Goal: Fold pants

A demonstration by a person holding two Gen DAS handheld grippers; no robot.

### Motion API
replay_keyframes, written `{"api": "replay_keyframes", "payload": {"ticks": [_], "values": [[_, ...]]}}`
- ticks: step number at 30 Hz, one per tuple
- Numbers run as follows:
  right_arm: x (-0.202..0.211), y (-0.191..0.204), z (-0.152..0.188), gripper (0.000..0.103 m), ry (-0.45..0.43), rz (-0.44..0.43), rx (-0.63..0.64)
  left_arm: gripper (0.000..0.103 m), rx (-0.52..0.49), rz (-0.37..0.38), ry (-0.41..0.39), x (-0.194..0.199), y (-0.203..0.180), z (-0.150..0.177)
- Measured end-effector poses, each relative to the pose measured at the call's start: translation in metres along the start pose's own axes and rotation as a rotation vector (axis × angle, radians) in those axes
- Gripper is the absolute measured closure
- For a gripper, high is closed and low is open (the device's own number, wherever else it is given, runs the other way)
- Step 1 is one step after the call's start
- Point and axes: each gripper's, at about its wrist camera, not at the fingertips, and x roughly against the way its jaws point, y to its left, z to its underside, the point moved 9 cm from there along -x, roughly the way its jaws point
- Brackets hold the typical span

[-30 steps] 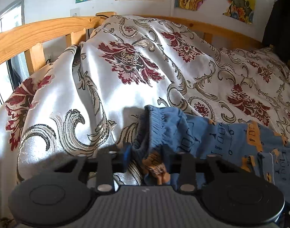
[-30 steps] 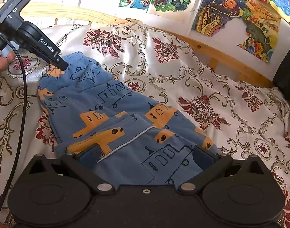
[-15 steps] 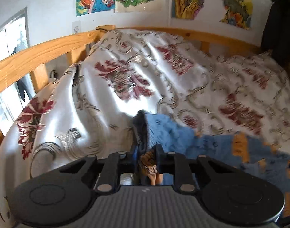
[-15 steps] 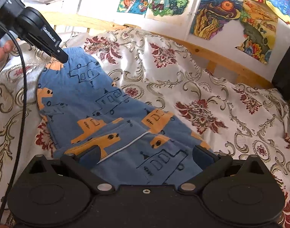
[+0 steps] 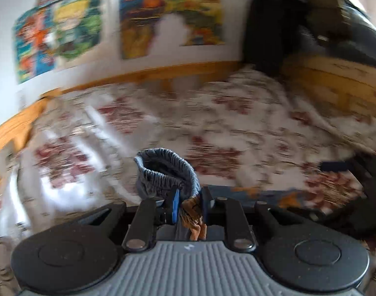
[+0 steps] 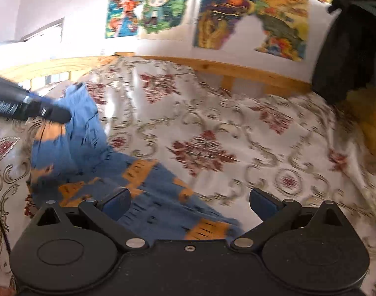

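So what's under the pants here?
The pants lie on the floral bedspread, which shows all around them. The left gripper has pinched the waistband and raised it. The bedspread hides whatever lies beneath.

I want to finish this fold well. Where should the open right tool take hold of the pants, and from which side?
Probably at the leg end of the pants, lying flat on the bedspread between the right tool's spread jaws. Come from above; the left tool holds the waistband.
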Motion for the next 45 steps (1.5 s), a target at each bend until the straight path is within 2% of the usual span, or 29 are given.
{"api": "replay_keyframes", "payload": {"ticks": [3, 6, 8, 10, 14, 16, 18, 22, 26, 28, 30, 34, 35, 40, 45], "values": [[0.006, -0.028, 0.003, 0.001, 0.028, 0.019, -0.052, 0.083, -0.065, 0.095, 0.03, -0.006, -0.045, 0.006], [0.009, -0.053, 0.005, 0.001, 0.03, 0.016, -0.145, 0.083, -0.125, 0.16, 0.062, -0.015, -0.085, 0.018], [0.008, -0.068, 0.007, 0.001, 0.039, -0.022, -0.23, 0.083, -0.158, 0.22, 0.085, -0.023, -0.111, 0.029], [0.004, -0.079, 0.013, 0.001, 0.058, -0.095, -0.336, 0.081, -0.217, 0.249, 0.121, -0.036, -0.134, 0.045], [-0.012, -0.077, 0.033, 0.001, 0.15, -0.225, -0.484, 0.067, -0.324, 0.237, 0.182, -0.049, -0.15, 0.077], [-0.018, -0.073, 0.042, 0.001, 0.184, -0.267, -0.517, 0.048, -0.336, 0.218, 0.161, -0.044, -0.148, 0.082], [-0.017, -0.067, 0.041, 0.002, 0.182, -0.291, -0.524, 0.041, -0.352, 0.182, 0.129, -0.038, -0.142, 0.085], [-0.015, -0.053, 0.031, 0.007, 0.147, -0.354, -0.532, 0.04, -0.412, 0.166, 0.138, -0.035, -0.141, 0.093], [-0.022, -0.04, 0.033, 0.023, 0.165, -0.362, -0.515, 0.046, -0.39, 0.183, 0.18, -0.042, -0.141, 0.099], [-0.027, -0.036, 0.037, 0.034, 0.177, -0.346, -0.5, 0.06, -0.366, 0.204, 0.194, -0.042, -0.142, 0.099], [-0.032, -0.035, 0.042, 0.066, 0.187, -0.344, -0.525, 0.072, -0.359, 0.222, 0.197, -0.042, -0.143, 0.098], [-0.036, -0.04, 0.045, 0.085, 0.186, -0.347, -0.586, 0.086, -0.343, 0.23, 0.192, -0.039, -0.144, 0.096], [-0.035, -0.041, 0.043, 0.088, 0.182, -0.347, -0.593, 0.087, -0.323, 0.233, 0.2, -0.039, -0.142, 0.095], [-0.02, -0.047, 0.026, 0.09, 0.144, -0.337, -0.565, 0.089, -0.233, 0.249, 0.193, -0.03, -0.138, 0.077], [-0.005, -0.066, 0.018, 0.09, 0.14, -0.296, -0.562, 0.089, -0.223, 0.293, 0.168, -0.021, -0.153, 0.061]]}}
